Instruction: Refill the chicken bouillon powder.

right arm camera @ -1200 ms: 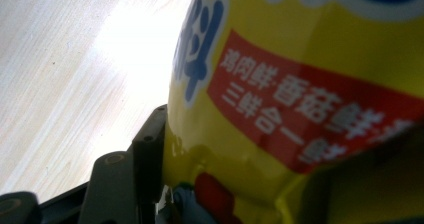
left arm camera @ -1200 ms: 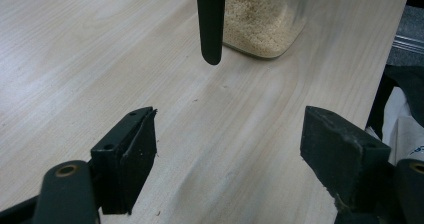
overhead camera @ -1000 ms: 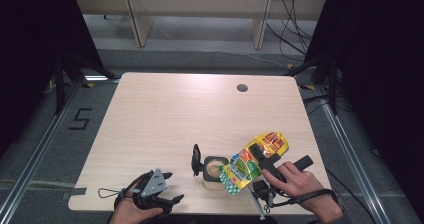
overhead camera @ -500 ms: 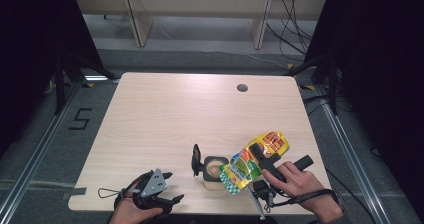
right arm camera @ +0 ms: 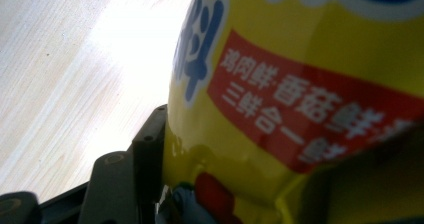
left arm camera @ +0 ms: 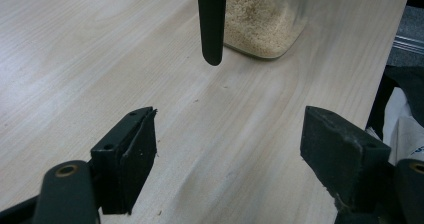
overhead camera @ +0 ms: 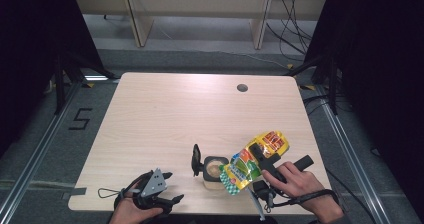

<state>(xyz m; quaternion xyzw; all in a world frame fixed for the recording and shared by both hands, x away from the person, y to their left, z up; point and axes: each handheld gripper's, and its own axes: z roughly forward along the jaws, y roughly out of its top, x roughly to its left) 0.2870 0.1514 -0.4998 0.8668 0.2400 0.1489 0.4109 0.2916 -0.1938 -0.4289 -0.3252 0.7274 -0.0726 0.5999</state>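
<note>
Gripping yellow packet – right tool over jar | left tool spread wide, near front table edge

A clear jar of beige granules is set near the light wooden table's near edge, a yellow printed pouch held just right of it.

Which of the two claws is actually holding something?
The right claw, clamped on the yellow packet above the jar. The left claw gapes open, empty.
</note>
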